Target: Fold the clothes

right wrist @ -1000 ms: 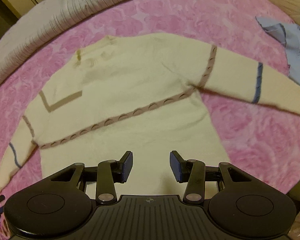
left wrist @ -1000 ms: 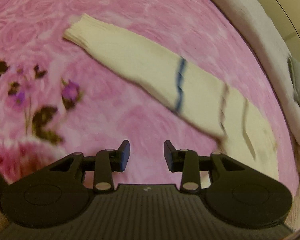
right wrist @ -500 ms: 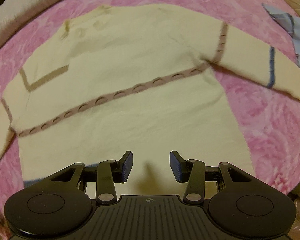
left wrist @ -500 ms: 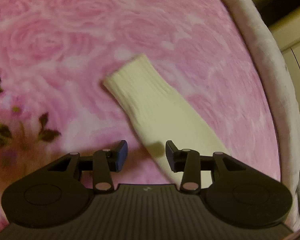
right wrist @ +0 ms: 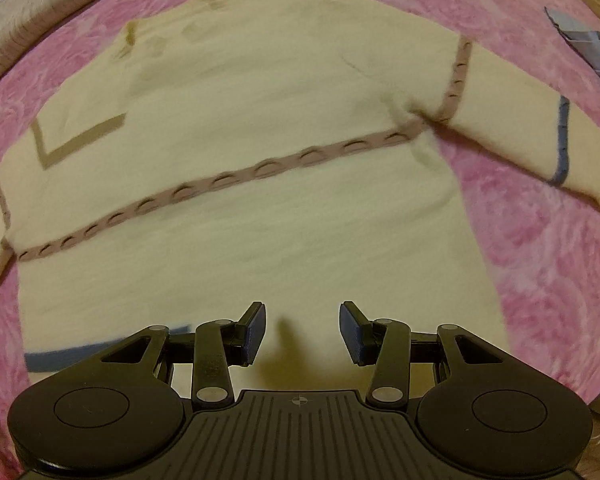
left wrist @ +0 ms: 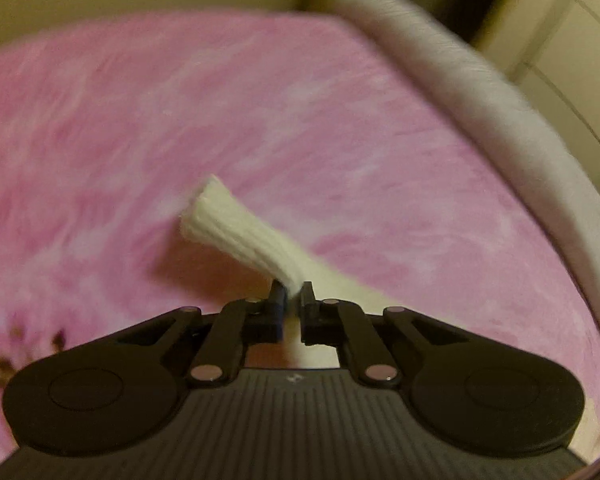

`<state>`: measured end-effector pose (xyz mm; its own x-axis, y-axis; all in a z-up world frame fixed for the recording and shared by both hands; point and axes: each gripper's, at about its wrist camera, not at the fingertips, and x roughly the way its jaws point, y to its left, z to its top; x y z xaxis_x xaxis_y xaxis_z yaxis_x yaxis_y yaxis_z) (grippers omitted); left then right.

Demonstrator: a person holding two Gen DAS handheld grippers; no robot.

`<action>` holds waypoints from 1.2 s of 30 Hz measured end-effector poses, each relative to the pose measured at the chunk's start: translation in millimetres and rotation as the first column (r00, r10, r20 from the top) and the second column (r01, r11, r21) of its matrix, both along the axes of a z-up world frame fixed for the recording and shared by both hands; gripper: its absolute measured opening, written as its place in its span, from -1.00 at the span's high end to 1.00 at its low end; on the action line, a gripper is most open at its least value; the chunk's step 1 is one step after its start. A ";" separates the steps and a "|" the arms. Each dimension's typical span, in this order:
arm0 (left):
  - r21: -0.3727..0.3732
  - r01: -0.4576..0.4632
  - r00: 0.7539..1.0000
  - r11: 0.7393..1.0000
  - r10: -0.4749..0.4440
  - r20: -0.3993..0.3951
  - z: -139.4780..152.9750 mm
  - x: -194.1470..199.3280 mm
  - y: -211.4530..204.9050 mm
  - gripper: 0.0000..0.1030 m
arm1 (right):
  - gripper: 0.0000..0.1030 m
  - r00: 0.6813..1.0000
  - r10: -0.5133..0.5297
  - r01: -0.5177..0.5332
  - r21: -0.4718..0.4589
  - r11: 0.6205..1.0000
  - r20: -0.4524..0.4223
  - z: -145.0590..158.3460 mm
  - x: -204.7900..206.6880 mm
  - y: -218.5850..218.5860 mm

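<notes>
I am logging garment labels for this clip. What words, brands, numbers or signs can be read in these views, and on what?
No readable text in either view.
Left gripper body: one small pale emblem, too small to read.
Right gripper body: one small round crosshair mark, no letters.
Cream sweater: only woven bands and stripes, no label showing.
Pink blanket: a rose pattern only.

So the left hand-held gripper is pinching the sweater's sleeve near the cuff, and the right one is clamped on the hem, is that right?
Not quite. The left hand-held gripper is shut on the sleeve near the cuff, but the right hand-held gripper is open above the sweater, holding nothing, as the right wrist view shows.
</notes>
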<state>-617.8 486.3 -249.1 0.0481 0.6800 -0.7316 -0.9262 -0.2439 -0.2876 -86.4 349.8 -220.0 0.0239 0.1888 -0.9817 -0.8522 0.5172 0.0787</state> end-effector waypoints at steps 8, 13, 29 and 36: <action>0.191 0.578 0.787 0.793 -0.604 0.129 55.3 194.4 -59.8 0.88 | 0.13 0.998 -0.058 0.058 0.011 0.998 0.015 2.6 52.7 -23.2; 0.042 0.756 0.619 0.653 -0.734 0.279 13.3 287.4 -111.6 0.63 | 0.13 0.994 -0.104 0.103 0.030 0.994 0.022 6.9 82.9 -35.4; -0.201 0.568 0.823 0.798 -0.553 0.132 -5.9 178.4 -69.4 0.62 | 0.13 0.812 -0.176 0.361 0.243 0.900 -0.556 -32.4 61.1 9.8; -0.195 0.548 0.836 0.813 -0.533 0.127 -10.7 169.3 -54.3 0.62 | 0.13 0.754 -0.215 0.412 0.191 0.891 -0.620 -68.6 22.5 52.5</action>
<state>-448.5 432.1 -259.9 0.4123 0.3569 -0.8382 -0.9086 0.2282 -0.3498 -63.9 402.3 -288.6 -0.4062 0.5552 -0.7258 -0.3899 0.6130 0.6872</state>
